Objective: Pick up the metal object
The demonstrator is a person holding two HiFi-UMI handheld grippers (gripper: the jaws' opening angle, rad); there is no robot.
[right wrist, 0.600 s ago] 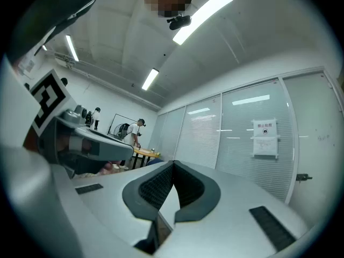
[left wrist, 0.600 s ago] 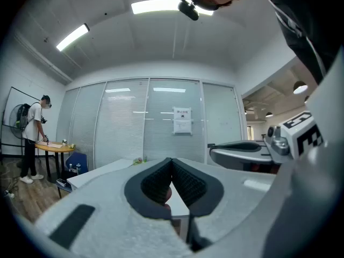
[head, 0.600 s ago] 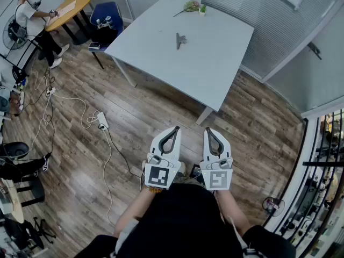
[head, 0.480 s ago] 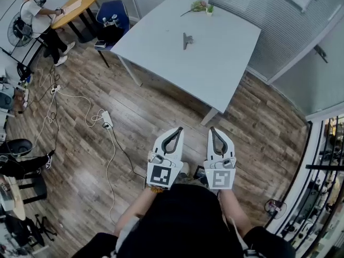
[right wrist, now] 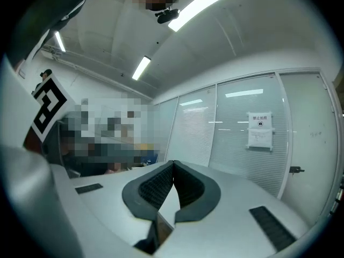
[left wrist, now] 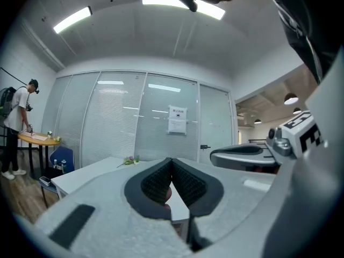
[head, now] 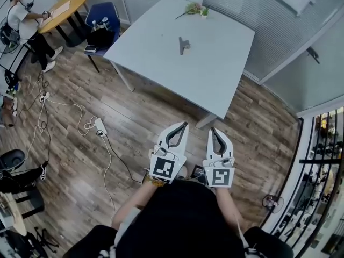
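Note:
The metal object (head: 184,44) is a small grey clip-like piece lying near the middle of the white table (head: 156,42), far ahead of me in the head view. Both grippers are held close to my body over the wooden floor, well short of the table. My left gripper (head: 184,124) is shut with nothing in it, its dark pads (left wrist: 161,179) pressed together. My right gripper (head: 213,129) is likewise shut and empty, its pads (right wrist: 189,184) touching. The left gripper view shows the table's (left wrist: 91,171) far end, but not the metal object.
A small plant (head: 196,7) sits at the table's far edge. A blue chair (head: 105,16) with bottles, a round wooden table (head: 64,7) and a person (head: 19,12) are at the far left. A power strip (head: 100,126) with cables lies on the floor. Glass partitions (head: 279,31) stand behind.
The head view has shifted a little, so the table sits slightly differently in frame. The left gripper has tilted a bit to the right. Both grippers stay shut.

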